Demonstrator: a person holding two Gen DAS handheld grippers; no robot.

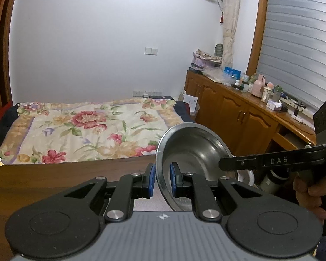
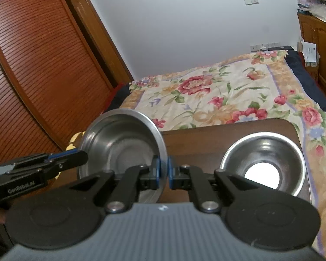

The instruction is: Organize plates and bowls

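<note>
A bedroom, with a dark wooden table (image 2: pixel 217 143) in the lower half of both views.

Nearest in the left wrist view, low centre: the left gripper (image 1: pixel 162 179), blue pads closed on the rim of a steel bowl (image 1: pixel 193 150). Bowl lifted and tilted, its opening turned toward the right of the frame. From the right edge, the right gripper (image 1: pixel 226 164) reaching to the opposite side of the same bowl, with a hand (image 1: pixel 310 193) around its handle at lower right.

Nearest in the right wrist view, low centre: the right gripper (image 2: pixel 163 175), jaws nearly together and clamped on the thin rim of that same steel bowl (image 2: pixel 121 143), seen here at centre left. At the left edge, the left gripper (image 2: pixel 76 155) holding the other side of the rim. So, held from both sides above the table.

Further right in this view: a second steel bowl (image 2: pixel 263 163) standing upright on the table near its right edge, apart from the held one, with a bright reflection in its bottom.

Behind the table: a bed with a floral blanket (image 2: pixel 223 91). At upper left of the right wrist view, a slatted wooden wardrobe (image 2: pixel 37 69). At the right of the left wrist view, a wooden cabinet (image 1: pixel 232 106) carrying bottles and small things, and above it a window with closed blinds (image 1: pixel 297 43). Farthest: a plain white wall (image 1: pixel 97 32).
</note>
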